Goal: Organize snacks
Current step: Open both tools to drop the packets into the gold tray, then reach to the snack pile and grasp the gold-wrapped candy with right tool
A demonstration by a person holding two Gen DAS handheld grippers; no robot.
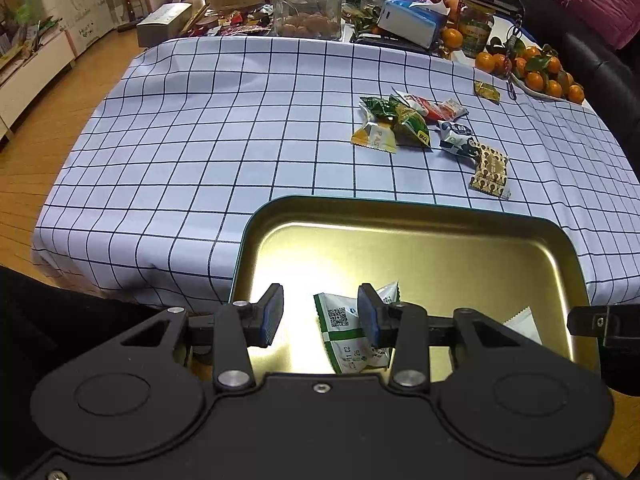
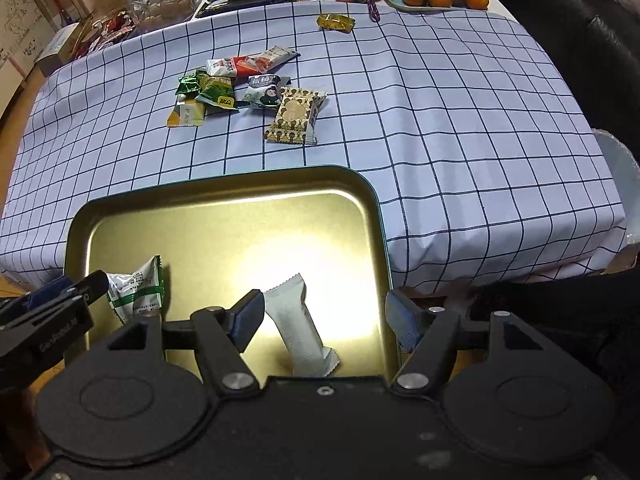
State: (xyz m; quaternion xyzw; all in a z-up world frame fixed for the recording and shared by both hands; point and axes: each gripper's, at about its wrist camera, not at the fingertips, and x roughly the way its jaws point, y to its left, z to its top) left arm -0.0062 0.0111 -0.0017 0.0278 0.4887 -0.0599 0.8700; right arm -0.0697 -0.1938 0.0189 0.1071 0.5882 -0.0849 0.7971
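While the left gripper [image 1: 320, 316] is hanging released over the green-and-white packet [image 1: 348, 332] in the gold tray [image 1: 440, 216], only the right wrist view is showing the whole white packet [image 2: 298, 326] lying free between the right gripper [image 2: 326, 322]'s spread jaws. Loose snacks [image 2: 244, 92] are lying at twelve o'clock; bare checked cloth [image 1: 180, 140] is stretching toward ten.

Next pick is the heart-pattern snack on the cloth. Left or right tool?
Right, probably. The heart-pattern snack lies almost straight ahead of the right tool, which stands open over the tin tray. From the left tool it sits off to the right.
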